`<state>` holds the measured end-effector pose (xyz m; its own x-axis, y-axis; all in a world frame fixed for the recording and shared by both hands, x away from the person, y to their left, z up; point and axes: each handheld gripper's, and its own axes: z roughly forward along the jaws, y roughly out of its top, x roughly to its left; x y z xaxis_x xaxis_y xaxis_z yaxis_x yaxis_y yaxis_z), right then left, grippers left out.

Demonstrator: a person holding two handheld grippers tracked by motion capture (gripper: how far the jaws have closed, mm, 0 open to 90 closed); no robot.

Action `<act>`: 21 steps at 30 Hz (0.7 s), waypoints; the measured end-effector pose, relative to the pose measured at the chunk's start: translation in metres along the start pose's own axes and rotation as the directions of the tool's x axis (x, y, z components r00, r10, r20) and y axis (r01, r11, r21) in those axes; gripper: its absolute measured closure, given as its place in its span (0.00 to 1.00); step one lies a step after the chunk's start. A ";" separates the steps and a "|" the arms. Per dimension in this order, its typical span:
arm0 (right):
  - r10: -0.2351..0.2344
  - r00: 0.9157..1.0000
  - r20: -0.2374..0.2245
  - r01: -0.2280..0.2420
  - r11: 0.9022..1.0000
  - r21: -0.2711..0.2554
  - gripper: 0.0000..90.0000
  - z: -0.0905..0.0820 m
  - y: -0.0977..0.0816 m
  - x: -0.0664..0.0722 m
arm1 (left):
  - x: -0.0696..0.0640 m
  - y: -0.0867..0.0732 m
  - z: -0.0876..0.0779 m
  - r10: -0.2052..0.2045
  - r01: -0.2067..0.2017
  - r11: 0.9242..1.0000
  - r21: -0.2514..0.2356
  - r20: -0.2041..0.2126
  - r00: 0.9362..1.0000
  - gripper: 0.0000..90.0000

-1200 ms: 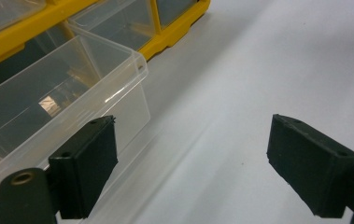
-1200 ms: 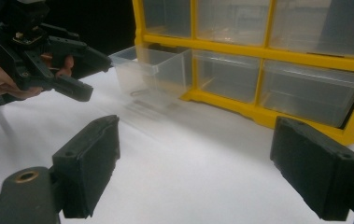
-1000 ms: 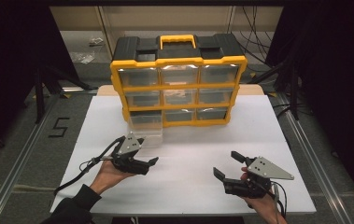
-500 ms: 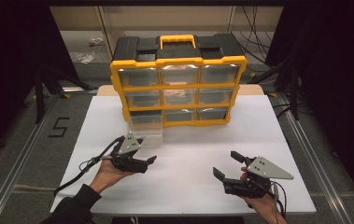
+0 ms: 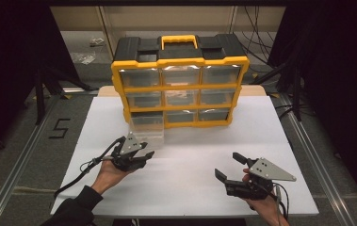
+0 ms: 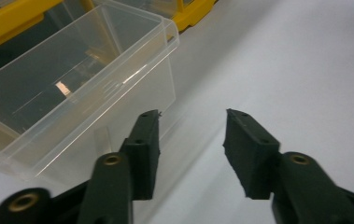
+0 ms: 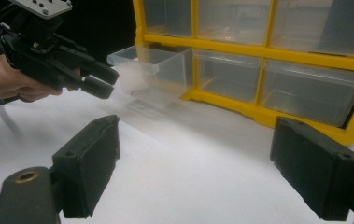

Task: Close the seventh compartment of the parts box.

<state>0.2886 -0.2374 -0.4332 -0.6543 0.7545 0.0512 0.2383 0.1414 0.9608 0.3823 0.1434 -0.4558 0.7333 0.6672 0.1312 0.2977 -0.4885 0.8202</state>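
A yellow and black organizer point(image 5: 181, 89) with clear drawers stands at the back of the white table point(image 5: 190, 188). Its bottom-left drawer point(image 5: 147, 128) is pulled out toward me. My left gripper point(image 5: 147, 149) hovers just in front of that drawer. In the left gripper view the drawer point(image 6: 72, 84) lies beyond the left jaw. The left gripper point(image 6: 191, 116) has just been closing its jaws; they stand apart with nothing between them. My right gripper point(image 5: 228, 165) is held wide open over the table's front right, empty. In the right gripper view my right gripper point(image 7: 193, 140) faces the organizer point(image 7: 258, 56) and the left gripper point(image 7: 102, 79).
The table is bare white between the two hands and the organizer. A black cable point(image 5: 79, 172) trails from the left gripper off the front left edge. Metal rails point(image 5: 308, 146) and dark floor flank the table on both sides.
The left gripper's jaws stand closer together than before. Both hands have stayed where they were, and the drawer has not moved.
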 end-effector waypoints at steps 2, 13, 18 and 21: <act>0.000 1.000 0.000 0.000 1.000 0.000 0.19 0.000 0.000 0.000 | 0.001 0.000 0.002 -0.002 0.002 1.000 0.003 -0.009 1.000 0.69; -0.001 1.000 -0.001 0.001 1.000 -0.002 0.19 0.000 0.000 0.000 | 0.005 -0.001 0.011 -0.010 0.012 0.999 0.030 -0.061 0.998 0.88; -0.002 1.000 -0.001 0.002 1.000 0.000 0.19 0.000 0.000 0.000 | 0.007 -0.002 0.015 -0.013 0.015 0.999 0.031 -0.084 0.996 0.95; -0.004 1.000 -0.001 0.004 1.000 0.002 0.19 0.000 0.000 0.000 | 0.011 -0.003 0.017 -0.031 0.033 0.999 0.027 -0.100 0.995 0.98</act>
<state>0.2886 -0.2370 -0.4332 -0.6555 0.7537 0.0480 0.2376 0.1455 0.9604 0.3996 0.1432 -0.4663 0.6589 0.7348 0.1611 0.3383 -0.4808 0.8089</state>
